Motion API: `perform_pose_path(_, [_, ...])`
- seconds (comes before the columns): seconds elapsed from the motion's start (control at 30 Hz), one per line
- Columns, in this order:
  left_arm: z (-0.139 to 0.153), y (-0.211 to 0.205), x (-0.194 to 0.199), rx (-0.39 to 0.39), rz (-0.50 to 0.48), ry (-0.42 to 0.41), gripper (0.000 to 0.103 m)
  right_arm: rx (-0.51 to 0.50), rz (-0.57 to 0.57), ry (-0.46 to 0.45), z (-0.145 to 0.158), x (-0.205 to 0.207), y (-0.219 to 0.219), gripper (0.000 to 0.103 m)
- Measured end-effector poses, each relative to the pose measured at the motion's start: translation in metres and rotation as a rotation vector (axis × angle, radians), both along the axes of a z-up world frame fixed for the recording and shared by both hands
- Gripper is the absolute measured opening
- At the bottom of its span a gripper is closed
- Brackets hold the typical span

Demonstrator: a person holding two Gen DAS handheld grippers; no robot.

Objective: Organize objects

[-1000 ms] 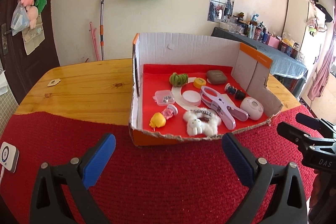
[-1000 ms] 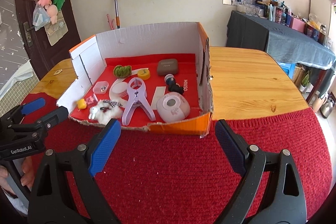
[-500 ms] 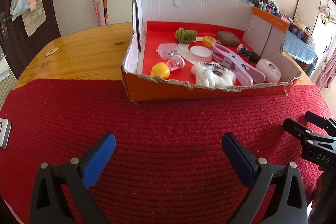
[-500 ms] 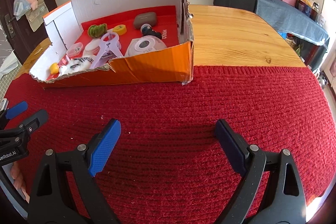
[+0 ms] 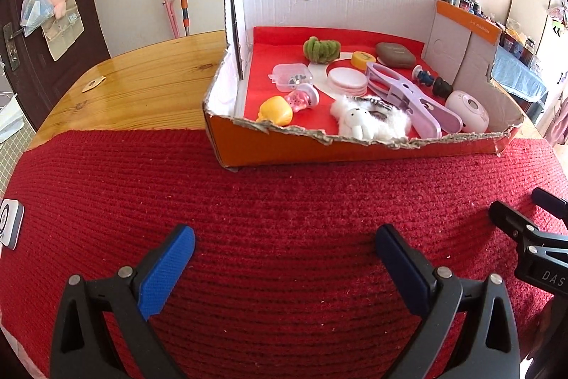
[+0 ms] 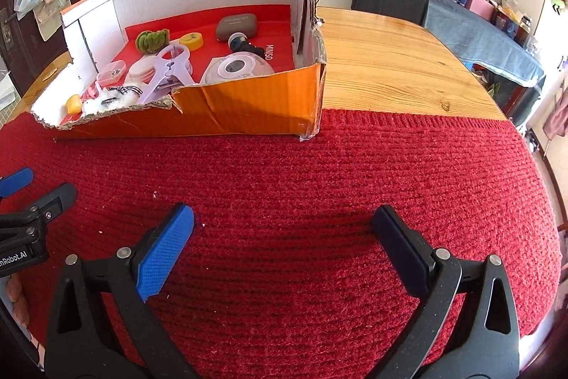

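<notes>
An orange cardboard box (image 5: 284, 148) stands at the mat's far edge, its front wall torn low. Inside on red lining lie a green scrunchie (image 5: 321, 49), a yellow toy (image 5: 275, 110), a white plush (image 5: 362, 123), a purple clip (image 5: 408, 95), a pink-white round device (image 5: 467, 111), a grey case (image 5: 395, 54) and other small items. My left gripper (image 5: 284, 233) hovers open over the mat, short of the box. My right gripper (image 6: 284, 214) is beside it, jaws opening wide with nothing between them. The box (image 6: 230, 109) sits far left of it.
A red knitted mat (image 5: 284, 201) covers the near half of the wooden table (image 5: 142, 77). A small white device (image 5: 10, 226) lies at the mat's left edge. A dark cloth-covered side table (image 6: 461, 23) with bottles stands beyond the right edge.
Both grippers have sunk and tipped down toward the mat, so the box sits higher in both views and more mat shows. Neither has touched anything.
</notes>
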State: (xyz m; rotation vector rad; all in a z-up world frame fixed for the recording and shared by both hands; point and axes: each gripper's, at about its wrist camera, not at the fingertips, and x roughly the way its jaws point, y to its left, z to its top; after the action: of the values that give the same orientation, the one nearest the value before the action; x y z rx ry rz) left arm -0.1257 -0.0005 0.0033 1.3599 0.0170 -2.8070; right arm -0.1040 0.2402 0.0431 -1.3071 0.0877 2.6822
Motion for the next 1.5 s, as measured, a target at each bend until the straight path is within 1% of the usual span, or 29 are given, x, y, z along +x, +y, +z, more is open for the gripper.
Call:
perform_pose_path(0.47, [0.0004,0.005,0.0,-0.01,0.041,-0.003,0.103,0.02,-0.033,-0.01,0.0015,0.0006,-0.0054,0.103])
perform_pose_path(0.87, [-0.0001,0.0067,0.0006,-0.023,0.047,0.008,0.103,0.033,-0.033,0.0,0.001,0.0,-0.0079,0.103])
perform_pose_path(1.5, [0.0005,0.0067,0.0012,-0.027,0.053,0.009,0.103,0.023,-0.034,-0.001,0.0011,-0.0009,-0.0067,0.103])
